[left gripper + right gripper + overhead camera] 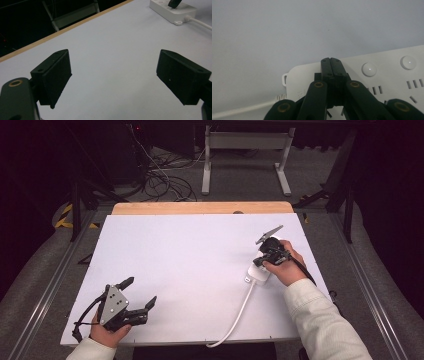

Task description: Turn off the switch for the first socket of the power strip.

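Power strip point(387, 75) under R hand-held gripper point(333, 62); jaws closed, tips touching top.

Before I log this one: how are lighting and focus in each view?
High view: white table evenly lit, surroundings dark, slightly soft. Left gripper view: near jaws blurry, power strip at top right sharper. Right gripper view: closed right tool a bit soft, strip's buttons show small glare spots, no hard shadows.
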Action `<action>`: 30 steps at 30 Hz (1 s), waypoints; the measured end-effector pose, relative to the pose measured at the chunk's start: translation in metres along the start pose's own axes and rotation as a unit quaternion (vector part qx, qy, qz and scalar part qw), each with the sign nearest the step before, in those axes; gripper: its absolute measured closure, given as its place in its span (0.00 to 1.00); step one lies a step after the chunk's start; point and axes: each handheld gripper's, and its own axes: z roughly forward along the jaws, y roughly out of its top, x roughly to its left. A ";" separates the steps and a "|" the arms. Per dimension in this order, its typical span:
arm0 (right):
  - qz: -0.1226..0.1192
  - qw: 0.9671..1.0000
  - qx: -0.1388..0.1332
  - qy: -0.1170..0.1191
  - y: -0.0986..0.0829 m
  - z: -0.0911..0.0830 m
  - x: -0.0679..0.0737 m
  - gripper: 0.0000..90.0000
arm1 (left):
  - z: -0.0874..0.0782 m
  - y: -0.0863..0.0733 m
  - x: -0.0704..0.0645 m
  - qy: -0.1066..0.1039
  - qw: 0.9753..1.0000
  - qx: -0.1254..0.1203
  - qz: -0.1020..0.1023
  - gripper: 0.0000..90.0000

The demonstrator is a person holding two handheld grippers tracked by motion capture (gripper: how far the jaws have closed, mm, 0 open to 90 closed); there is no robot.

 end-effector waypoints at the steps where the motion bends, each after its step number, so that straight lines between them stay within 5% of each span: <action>1: 0.000 1.000 0.000 0.000 0.000 0.000 0.000 1.00 | 0.000 0.000 0.000 0.000 1.000 0.000 0.001 0.15; 30: 0.003 1.000 0.002 -0.018 -0.001 0.002 0.005 1.00 | 0.000 0.000 -0.001 -0.001 1.000 -0.001 0.000 0.15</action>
